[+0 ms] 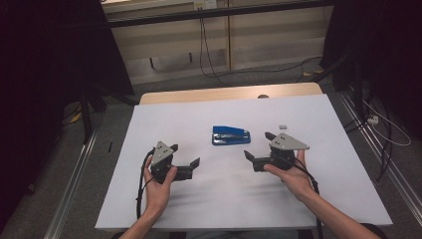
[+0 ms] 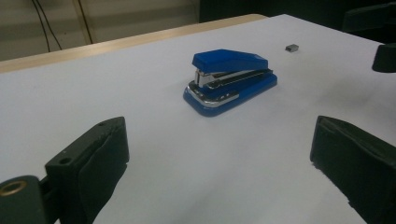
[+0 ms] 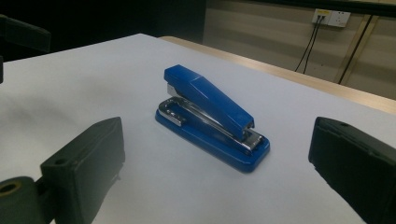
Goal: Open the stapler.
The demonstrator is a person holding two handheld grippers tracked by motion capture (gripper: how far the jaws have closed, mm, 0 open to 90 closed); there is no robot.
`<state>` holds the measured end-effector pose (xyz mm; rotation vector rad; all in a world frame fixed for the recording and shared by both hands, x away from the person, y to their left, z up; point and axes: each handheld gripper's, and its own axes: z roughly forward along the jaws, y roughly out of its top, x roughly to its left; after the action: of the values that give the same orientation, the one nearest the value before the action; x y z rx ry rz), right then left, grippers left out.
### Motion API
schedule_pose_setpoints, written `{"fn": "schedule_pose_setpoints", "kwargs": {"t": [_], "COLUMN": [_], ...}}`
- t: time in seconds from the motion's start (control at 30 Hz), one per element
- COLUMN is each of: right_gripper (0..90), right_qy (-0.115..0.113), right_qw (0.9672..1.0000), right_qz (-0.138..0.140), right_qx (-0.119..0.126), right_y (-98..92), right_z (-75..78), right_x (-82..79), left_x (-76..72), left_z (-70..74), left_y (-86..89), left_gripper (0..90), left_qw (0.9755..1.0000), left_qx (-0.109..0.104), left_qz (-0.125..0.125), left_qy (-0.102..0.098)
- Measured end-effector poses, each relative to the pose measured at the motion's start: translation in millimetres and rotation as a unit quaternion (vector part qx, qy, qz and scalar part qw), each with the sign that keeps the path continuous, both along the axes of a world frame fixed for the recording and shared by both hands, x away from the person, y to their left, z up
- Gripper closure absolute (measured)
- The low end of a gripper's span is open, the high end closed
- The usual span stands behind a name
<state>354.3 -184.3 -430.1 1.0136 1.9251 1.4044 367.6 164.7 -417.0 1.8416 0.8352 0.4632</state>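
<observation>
White sheeting covers the table where we work, with a strip of bare wood showing along the far edge. Beyond it we see grey floor, a pale wall panel and dark cables hanging down; the room to either side is dark.

At the left, the sheet runs bare out to its edge, so our left gripper has free space around it. We hold it low over the sheet, aimed right and slightly forward, jaws spread wide with nothing between them; in the left gripper view the pads frame bare sheet.

In the middle lies the blue stapler, flat on its base, closed, just ahead of both grippers and touching neither. In the left gripper view the stapler sits beyond the jaws, and likewise in the right gripper view.

Right of it, a small grey block rests on the sheet near the right gripper. That gripper points left toward the stapler, jaws equally wide apart and empty. Bare sheet stretches on to the right edge.
</observation>
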Motion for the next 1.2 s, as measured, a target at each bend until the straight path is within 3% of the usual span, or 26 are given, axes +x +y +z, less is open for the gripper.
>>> {"fn": "schedule_pose_setpoints", "kwargs": {"t": [0.23, 0.37, 0.5, 0.67, 0.77, 1.07, 1.2], "right_gripper": [4.5, 8.5, 10.8, 12.3, 13.7, 24.4, 26.5], "right_qy": [0.002, 0.002, 0.000, -0.007, -0.008, 0.002, 0.004], "right_qw": [0.9998, 0.9997, 0.9996, 0.9992, 0.9991, 0.9985, 0.9984], "right_qz": [0.019, 0.025, 0.028, 0.040, 0.040, 0.052, 0.053], "right_qx": [0.004, 0.003, 0.009, 0.003, 0.004, 0.018, 0.020], "right_y": [11.5, 15.5, 18.9, 26.5, 28.8, 36.9, 39.4], "right_z": [-0.7, -1.1, 0.3, -0.1, -0.8, -3.3, -2.7], "right_x": [5.4, 8.0, 10.9, 12.1, 14.4, 30.5, 35.4], "left_x": [5.7, 9.8, 18.2, 25.7, 30.5, 47.9, 56.7], "left_z": [1.3, 1.9, 4.2, 10.8, 9.5, 7.5, 6.1], "left_y": [-5.0, -4.9, -6.1, -10.8, -13.9, -16.2, -23.5], "left_gripper": [5.8, 6.6, 6.7, 7.0, 7.0, 6.7, 6.3], "left_qw": [0.9999, 0.9994, 0.9998, 0.9996, 0.9997, 0.9996, 0.9992], "left_qx": [0.014, 0.027, 0.015, 0.016, 0.006, 0.006, 0.019], "left_qz": [0.003, 0.016, 0.005, -0.004, -0.014, -0.014, -0.018], "left_qy": [-0.003, -0.016, -0.008, -0.022, -0.019, -0.022, -0.031]}}
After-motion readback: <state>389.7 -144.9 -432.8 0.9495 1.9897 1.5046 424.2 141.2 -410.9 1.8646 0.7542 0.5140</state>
